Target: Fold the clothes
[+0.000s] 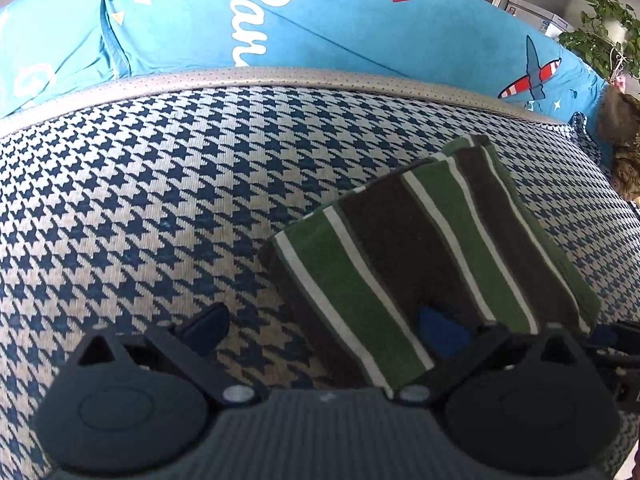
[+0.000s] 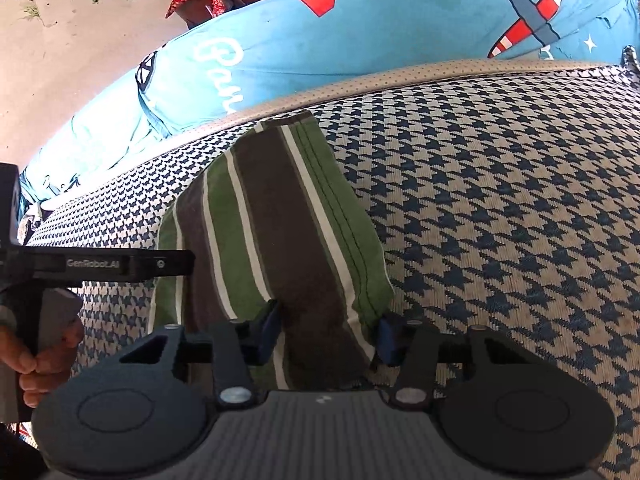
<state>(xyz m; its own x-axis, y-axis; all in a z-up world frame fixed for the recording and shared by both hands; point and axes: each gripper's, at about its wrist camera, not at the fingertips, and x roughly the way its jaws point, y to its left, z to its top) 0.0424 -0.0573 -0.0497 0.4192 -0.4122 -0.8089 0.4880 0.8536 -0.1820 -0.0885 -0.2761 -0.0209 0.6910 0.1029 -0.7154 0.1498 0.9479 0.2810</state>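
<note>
- Centrally, a folded green, brown and white striped knit garment point(image 2: 276, 216) lies on the navy-and-cream houndstooth cushion point(image 2: 500, 208), which serves as the landmark.
- Behind the cushion rises a bright blue fabric cover printed with a red-striped aeroplane point(image 2: 400, 28).
- Right gripper point(image 2: 328, 334): its blue-padded fingers point(image 2: 269, 330) are clenched on the garment's near end, cloth bunched between them.
- Left gripper point(image 1: 324, 332): fingers point(image 1: 206, 328) spread apart and released; one rests over the bare cushion beside the garment, the other over the garment's near edge.
- A person's hand point(image 2: 38, 356) grips the left gripper's handle at the cushion's left side.
</note>
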